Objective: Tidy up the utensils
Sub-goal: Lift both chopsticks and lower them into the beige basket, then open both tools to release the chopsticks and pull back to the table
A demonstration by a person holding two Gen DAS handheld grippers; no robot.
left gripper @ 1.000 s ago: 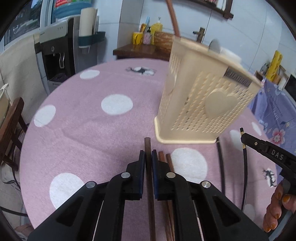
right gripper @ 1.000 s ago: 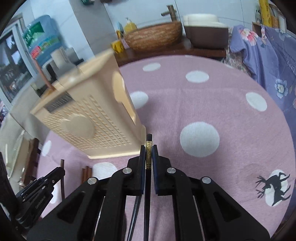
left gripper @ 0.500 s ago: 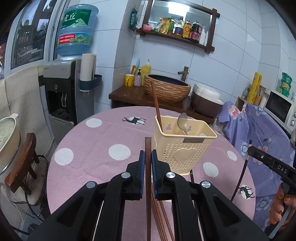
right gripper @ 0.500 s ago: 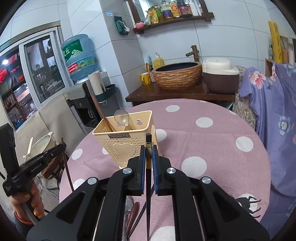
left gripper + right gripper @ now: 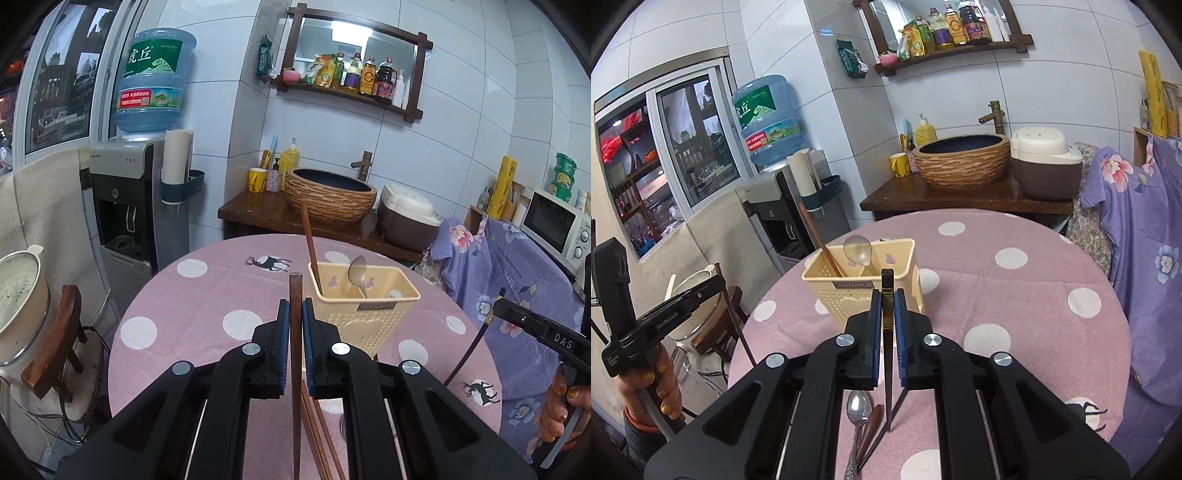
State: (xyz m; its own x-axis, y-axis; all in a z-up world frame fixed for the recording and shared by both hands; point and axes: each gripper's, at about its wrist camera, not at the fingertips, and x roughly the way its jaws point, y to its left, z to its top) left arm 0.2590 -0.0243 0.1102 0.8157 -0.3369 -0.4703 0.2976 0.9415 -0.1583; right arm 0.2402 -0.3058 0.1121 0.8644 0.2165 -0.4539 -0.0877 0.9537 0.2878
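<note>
A cream utensil basket (image 5: pixel 364 314) (image 5: pixel 864 291) stands on the pink dotted table (image 5: pixel 207 295) (image 5: pixel 1015 295). A brown chopstick (image 5: pixel 310 243) and a spoon (image 5: pixel 357 275) lean inside it. Raised above the near table edge, my left gripper (image 5: pixel 295 306) is shut on a brown chopstick (image 5: pixel 295 291); its lower end is hidden. My right gripper (image 5: pixel 887 295) is shut on a black chopstick (image 5: pixel 887 284) with a gold band, hanging before the basket. Each gripper shows in the other's view: the right gripper (image 5: pixel 532 325), the left gripper (image 5: pixel 665 314). Loose brown chopsticks (image 5: pixel 317 435), a metal spoon (image 5: pixel 858 406) and another black chopstick (image 5: pixel 899 402) lie on the cloth below.
A wooden chair (image 5: pixel 55 343) and a lidded pot (image 5: pixel 18 295) stand left of the table. Behind it are a water dispenser (image 5: pixel 129 206), a counter with a woven basin (image 5: pixel 330 195) and a rice cooker (image 5: pixel 406 218). Purple floral cloth (image 5: pixel 1137 229) hangs at the right.
Both grippers rose from the tabletop, each lifting its chopstick. The basket, close and filling the views before, now sits smaller and lower ahead.
</note>
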